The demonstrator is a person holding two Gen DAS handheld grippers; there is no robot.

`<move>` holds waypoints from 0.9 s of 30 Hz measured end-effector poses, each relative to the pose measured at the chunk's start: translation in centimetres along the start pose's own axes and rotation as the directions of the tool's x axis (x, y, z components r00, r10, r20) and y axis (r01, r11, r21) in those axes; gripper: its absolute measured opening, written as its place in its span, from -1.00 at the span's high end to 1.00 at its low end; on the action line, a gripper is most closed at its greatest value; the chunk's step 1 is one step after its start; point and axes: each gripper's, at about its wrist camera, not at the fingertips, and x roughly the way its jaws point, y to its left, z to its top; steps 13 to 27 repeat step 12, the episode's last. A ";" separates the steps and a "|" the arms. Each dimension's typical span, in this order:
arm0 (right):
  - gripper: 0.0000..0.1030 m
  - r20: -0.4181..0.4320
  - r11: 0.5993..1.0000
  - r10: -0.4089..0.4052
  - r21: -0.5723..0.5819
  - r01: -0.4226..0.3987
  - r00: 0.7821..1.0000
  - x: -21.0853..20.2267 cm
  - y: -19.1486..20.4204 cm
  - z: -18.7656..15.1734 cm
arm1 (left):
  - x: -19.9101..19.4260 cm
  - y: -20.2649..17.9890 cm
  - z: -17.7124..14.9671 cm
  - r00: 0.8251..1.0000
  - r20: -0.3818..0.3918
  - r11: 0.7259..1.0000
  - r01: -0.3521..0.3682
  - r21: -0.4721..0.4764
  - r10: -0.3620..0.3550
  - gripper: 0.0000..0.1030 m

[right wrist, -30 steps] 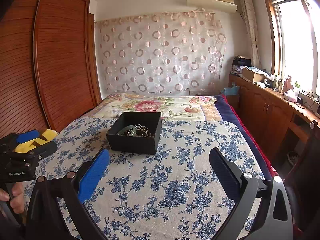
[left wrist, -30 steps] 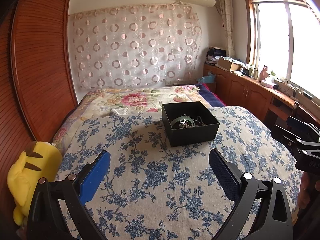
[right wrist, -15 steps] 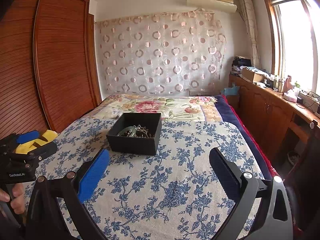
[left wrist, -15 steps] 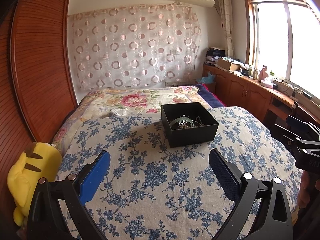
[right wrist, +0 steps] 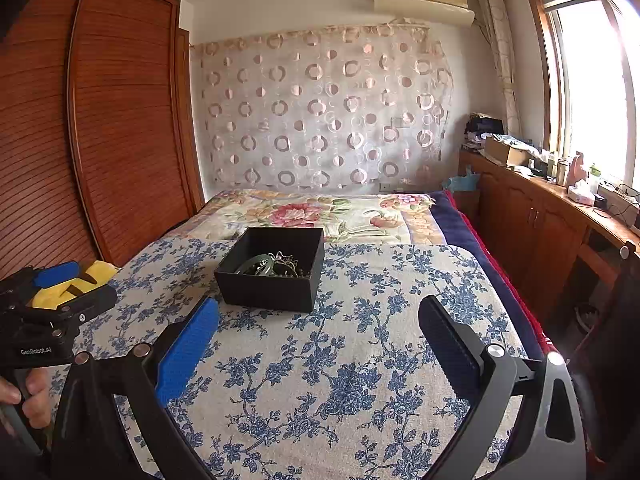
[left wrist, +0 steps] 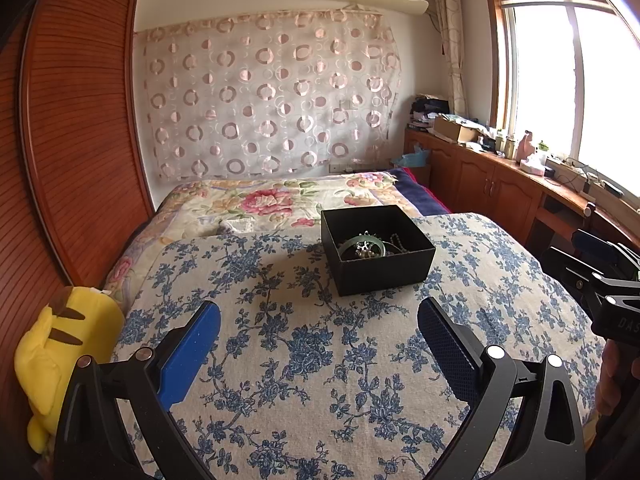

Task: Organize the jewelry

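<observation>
Left hand-held gripper (left wrist: pixel 319 322) level over floral bedspread (left wrist: pixel 320 360), fingers spread, empty. Right hand-held gripper (right wrist: pixel 319 320) alongside, likewise spread, empty. Ahead of both: black box (left wrist: pixel 378 254) on bed, jewelry (left wrist: pixel 366 246) inside.

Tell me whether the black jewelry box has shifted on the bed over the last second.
No. The black jewelry box sits on the same spot of the blue floral blanket, just in front of the blanket's far edge, as before.
</observation>
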 end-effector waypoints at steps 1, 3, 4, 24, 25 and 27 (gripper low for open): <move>-0.95 0.000 1.000 0.000 0.000 0.000 1.000 0.0 0.0 0.0 | 0.0 -0.1 0.0 1.000 0.001 1.000 -0.001 -0.001 0.001 -0.85; -0.95 -0.001 1.000 0.002 -0.002 -0.002 1.000 0.0 0.0 0.0 | 0.0 0.0 0.0 1.000 0.001 1.000 0.001 -0.002 -0.001 -0.85; -0.95 -0.001 1.000 0.002 -0.002 -0.002 1.000 -0.1 0.1 0.1 | 0.0 0.0 0.0 1.000 0.001 1.000 0.001 -0.001 -0.001 -0.85; -0.95 0.000 1.000 0.002 0.000 -0.002 1.000 -0.1 0.1 0.1 | -0.2 -0.1 0.3 1.000 0.001 1.000 0.001 0.000 -0.001 -0.85; -0.95 0.000 1.000 0.002 0.000 -0.002 1.000 -0.1 0.1 0.1 | -0.2 -0.1 0.3 1.000 0.001 1.000 0.001 0.000 -0.001 -0.85; -0.95 0.000 1.000 0.002 0.000 -0.002 1.000 -0.1 0.1 0.1 | -0.2 -0.1 0.3 1.000 0.001 1.000 0.001 0.000 -0.001 -0.85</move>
